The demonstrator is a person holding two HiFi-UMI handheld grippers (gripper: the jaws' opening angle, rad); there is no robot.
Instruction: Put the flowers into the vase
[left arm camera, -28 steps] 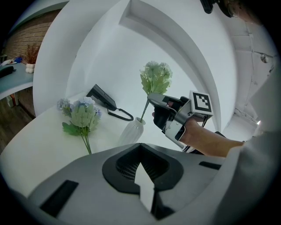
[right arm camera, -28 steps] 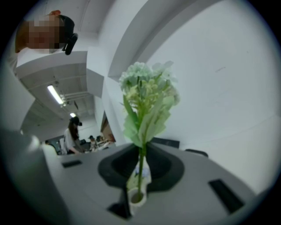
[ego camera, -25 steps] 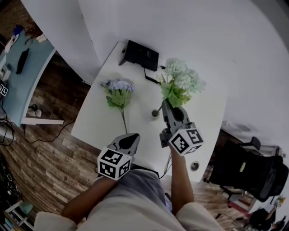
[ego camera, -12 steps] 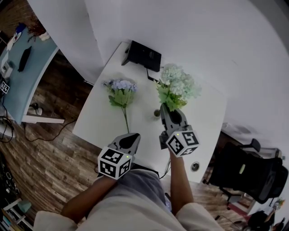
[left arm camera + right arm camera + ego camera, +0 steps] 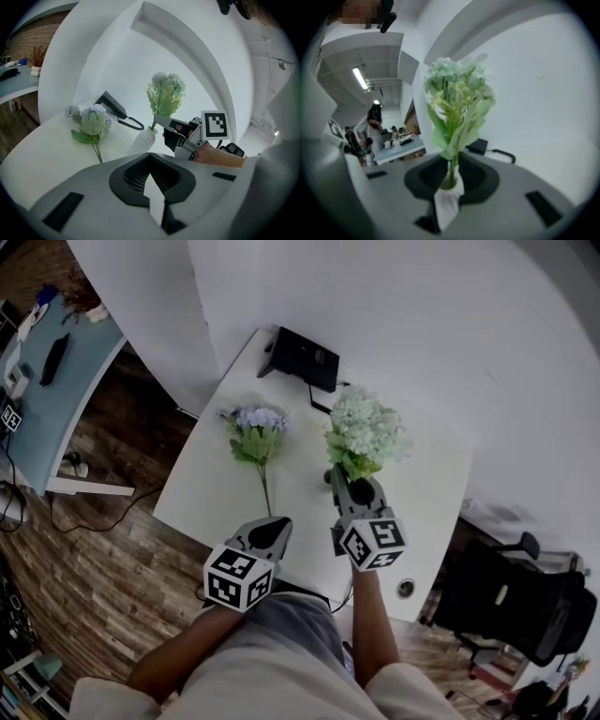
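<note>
Between the right gripper's point(image 5: 451, 174) fingers point(image 5: 426, 176) runs the stem of the green-white flowers point(image 5: 457, 101). The pads pinch it and have just eased apart a little. The bunch's long axis stands near upright, with the blooms above the fingers. Its lower end sits in the mouth of the ribbed white vase point(image 5: 448, 201), directly under the fingertips on the white table point(image 5: 202, 488). Left of those fingers, the left gripper point(image 5: 154, 199) hangs over the table's near edge, its fingers pressed together on nothing. Just beyond its tips lie the blue flowers point(image 5: 253, 427), flat on the table, stem toward the fingers and blooms toward the wall. Farther past both bunches, a black box point(image 5: 302, 357) with a cable sits at the table's far edge. Each gripper's cube point(image 5: 373, 542) bears black-and-white square markers. Well off to the right stands a black chair point(image 5: 511, 601).
</note>
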